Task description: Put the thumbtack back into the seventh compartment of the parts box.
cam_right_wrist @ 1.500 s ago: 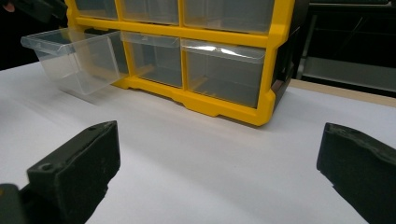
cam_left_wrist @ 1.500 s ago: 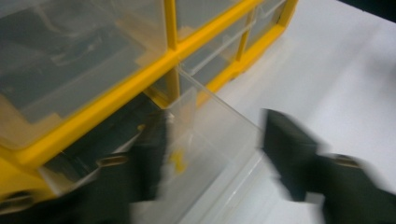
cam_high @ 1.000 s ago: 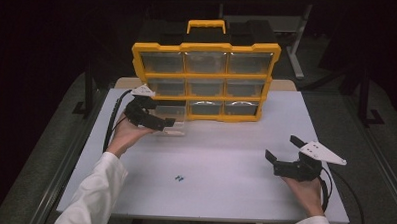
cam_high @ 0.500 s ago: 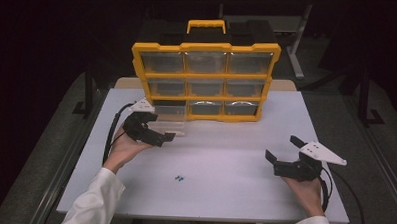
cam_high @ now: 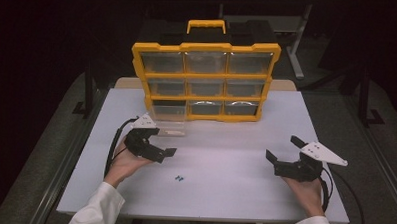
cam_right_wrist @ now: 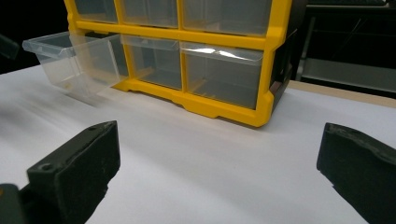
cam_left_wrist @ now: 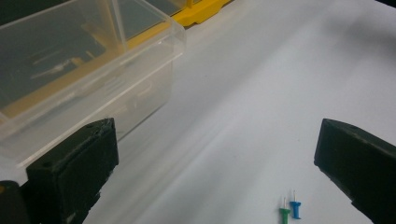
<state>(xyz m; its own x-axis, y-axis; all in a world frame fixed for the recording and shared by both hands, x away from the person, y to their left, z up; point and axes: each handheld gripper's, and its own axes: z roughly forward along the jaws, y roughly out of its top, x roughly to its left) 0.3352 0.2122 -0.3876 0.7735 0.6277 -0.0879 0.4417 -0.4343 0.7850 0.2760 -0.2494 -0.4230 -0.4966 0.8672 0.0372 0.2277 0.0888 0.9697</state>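
- The two small push pins, one green (cam_left_wrist: 284,216) and one blue (cam_left_wrist: 295,210), lie side by side, touching or nearly so, on the bare white worktop (cam_high: 225,158), in front of the yellow organiser cabinet with clear plastic drawers (cam_high: 205,79).
- In the high view the pins (cam_high: 179,179) sit just beside the left tongs (cam_high: 157,151), towards the person and a little to the right; the right tongs (cam_high: 285,160) are well apart from them, so the left hand is plainly the nearer one.
- In the left gripper view the pins lie low between the two black jaws, closer to the right-hand jaw, with their metal points aimed up the picture, away from the camera, and their heads towards it.
- Left tongs: spread wide, holding nothing.
- Right tongs: also spread wide and empty, resting low over the worktop and facing the cabinet.
- The clear plastic drawer (cam_left_wrist: 88,70), pulled out of the cabinet's bottom-left slot, stands just beyond the left tongs.
- A pick-up would likely need the left tongs to drop and shift right to centre on the pins.
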